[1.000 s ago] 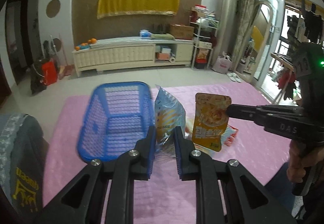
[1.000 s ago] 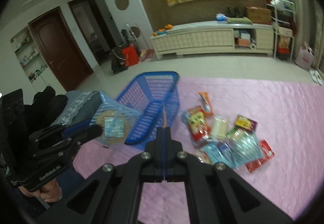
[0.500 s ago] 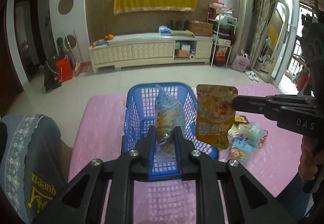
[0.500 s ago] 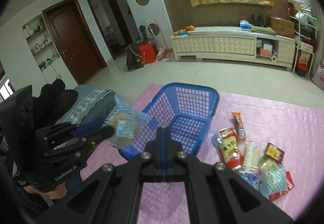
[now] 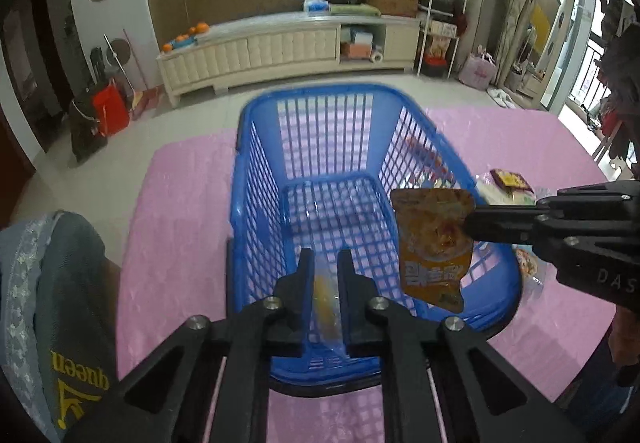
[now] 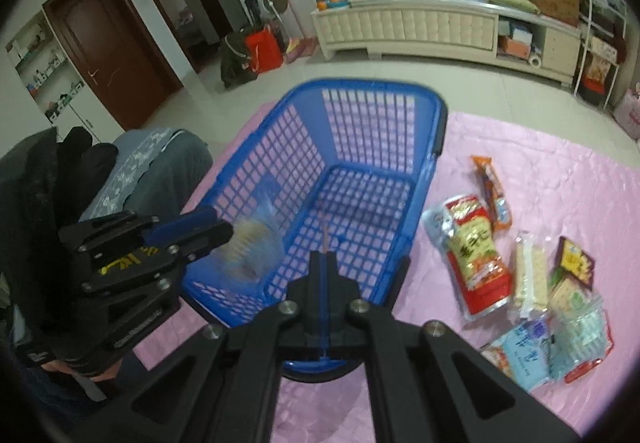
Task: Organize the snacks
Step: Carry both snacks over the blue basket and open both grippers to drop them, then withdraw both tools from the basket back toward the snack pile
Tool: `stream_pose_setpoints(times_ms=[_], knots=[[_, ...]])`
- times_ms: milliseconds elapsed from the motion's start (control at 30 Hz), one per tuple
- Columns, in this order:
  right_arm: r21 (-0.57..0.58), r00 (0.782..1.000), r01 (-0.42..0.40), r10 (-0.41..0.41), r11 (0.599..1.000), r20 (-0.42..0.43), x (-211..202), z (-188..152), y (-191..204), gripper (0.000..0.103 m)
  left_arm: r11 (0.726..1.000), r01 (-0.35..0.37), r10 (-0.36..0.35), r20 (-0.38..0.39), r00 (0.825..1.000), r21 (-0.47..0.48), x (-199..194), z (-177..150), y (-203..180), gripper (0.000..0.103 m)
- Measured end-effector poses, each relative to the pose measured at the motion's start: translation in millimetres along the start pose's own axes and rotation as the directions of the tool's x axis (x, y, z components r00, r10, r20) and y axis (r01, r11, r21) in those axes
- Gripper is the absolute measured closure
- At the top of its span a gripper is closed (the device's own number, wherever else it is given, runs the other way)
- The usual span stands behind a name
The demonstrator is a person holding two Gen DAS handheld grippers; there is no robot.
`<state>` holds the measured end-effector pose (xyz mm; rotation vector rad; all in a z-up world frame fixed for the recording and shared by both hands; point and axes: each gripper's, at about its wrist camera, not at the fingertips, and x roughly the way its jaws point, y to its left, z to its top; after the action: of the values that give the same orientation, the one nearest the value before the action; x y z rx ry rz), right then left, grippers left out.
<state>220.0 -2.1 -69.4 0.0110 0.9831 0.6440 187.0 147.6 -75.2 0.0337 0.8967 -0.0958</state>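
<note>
Blue plastic lattice basket (image 5: 320,171) on glossy pink mat (image 5: 180,203); left gripper (image 5: 325,263) clamps crinkly clear packet (image 5: 326,295), right gripper (image 6: 326,243) pinches flat orange pouch (image 5: 434,243).

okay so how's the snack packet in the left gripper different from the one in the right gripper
The left gripper holds a clear packet with pale round contents; the right gripper holds an opaque orange pouch with printed food. The clear packet looks crinkly, the orange pouch flat. Both hang over the blue basket, clamped at one edge.

Blue lattice basket (image 5: 256,179); pink mat (image 5: 180,187); orange pouch (image 5: 432,243).
</note>
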Motion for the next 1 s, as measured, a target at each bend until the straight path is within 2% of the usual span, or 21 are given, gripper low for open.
stream_pose_setpoints(times_ms=[200,300,567,700,800,833,867,900,933,1000], knots=[[-0.027,0.998,0.025,-0.027,0.999,-0.06,15,-5,3,0.101,1.0,0.013,-0.015,-0.07,0.997,-0.018,13,-12,-2,0.094],[-0.034,0.996,0.044,-0.046,0.998,-0.08,20,-8,0,0.101,0.998,0.043,-0.046,-0.078,0.996,-0.041,11,-15,-2,0.094],[-0.09,0.992,0.074,-0.082,0.993,-0.094,21,-7,0,0.101,0.995,0.066,-0.073,-0.095,0.993,-0.074,7,-15,-15,0.094],[-0.075,0.991,0.093,-0.1,0.993,-0.089,17,-4,-5,0.101,0.996,0.046,-0.052,-0.089,0.995,-0.072,7,-10,-16,0.094],[-0.103,0.984,0.145,-0.154,0.984,-0.09,16,-3,-1,0.1,0.995,0.024,-0.032,-0.074,0.997,-0.095,2,-5,-11,0.092],[-0.124,0.978,0.179,-0.19,0.976,-0.083,15,-3,3,0.098,0.995,0.025,-0.032,-0.069,0.997,-0.1,-1,-4,-10,0.089],[-0.139,0.974,0.204,-0.216,0.969,-0.072,12,-3,6,0.091,0.994,0.026,-0.032,-0.061,0.998,-0.103,-4,-3,-11,0.081],[-0.142,0.975,0.197,-0.208,0.97,-0.071,10,-3,7,0.081,0.995,0.02,-0.026,-0.053,0.998,-0.102,-9,-3,-12,0.071],[-0.13,0.981,0.168,-0.179,0.977,-0.078,7,-2,6,0.075,0.995,0.015,-0.02,-0.047,0.999,-0.098,-13,-3,-14,0.068],[-0.094,0.99,0.107,-0.114,0.99,-0.08,0,0,2,0.044,0.997,-0.002,-0.001,-0.037,0.999,-0.081,-24,-3,-18,0.062]])
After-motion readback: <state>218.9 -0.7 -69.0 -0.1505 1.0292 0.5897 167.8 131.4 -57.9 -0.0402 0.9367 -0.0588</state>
